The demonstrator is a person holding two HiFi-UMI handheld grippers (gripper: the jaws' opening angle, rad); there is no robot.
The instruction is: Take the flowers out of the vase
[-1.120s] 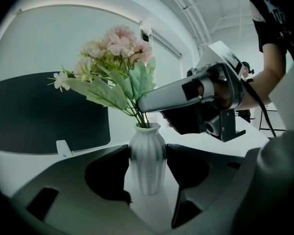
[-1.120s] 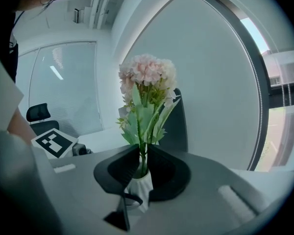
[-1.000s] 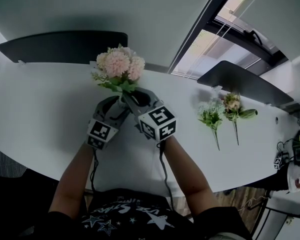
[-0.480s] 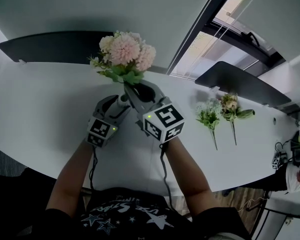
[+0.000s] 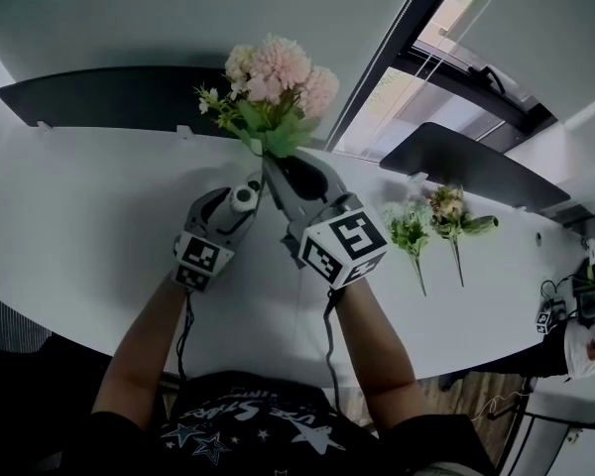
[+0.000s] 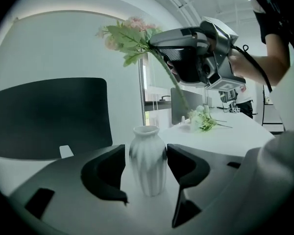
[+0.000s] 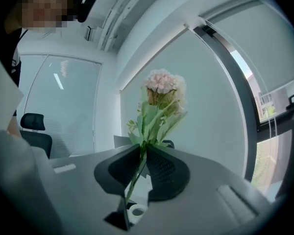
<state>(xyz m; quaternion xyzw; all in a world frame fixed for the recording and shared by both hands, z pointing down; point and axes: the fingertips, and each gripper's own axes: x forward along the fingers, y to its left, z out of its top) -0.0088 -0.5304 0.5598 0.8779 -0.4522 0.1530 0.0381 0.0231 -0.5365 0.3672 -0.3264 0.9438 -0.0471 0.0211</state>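
Head view: the right gripper (image 5: 278, 169) has climbed over the past second, and the flowers (image 5: 278, 72) have gone up with it. The pink heads, a moment ago just above the vase (image 5: 245, 196), now stand high against the wall behind the white table (image 5: 79, 206). Its jaws are pinched tight on the green stem just under the leaves. The left gripper view shows the stem's lower end hanging free in the air, up and to the right of the vase mouth — out of the neck altogether. The left gripper (image 6: 145, 155) has barely shifted; its jaws are pressed to either side of the vase's white body, which stands upright on the table. Two loose sprigs (image 5: 413, 234) lie well off to the right on the same table. No stem shows in the vase mouth, so this bunch looks to be the last — by that reading the removal itself is done, and what remains is to lay the flowers down, probably beside those sprigs.
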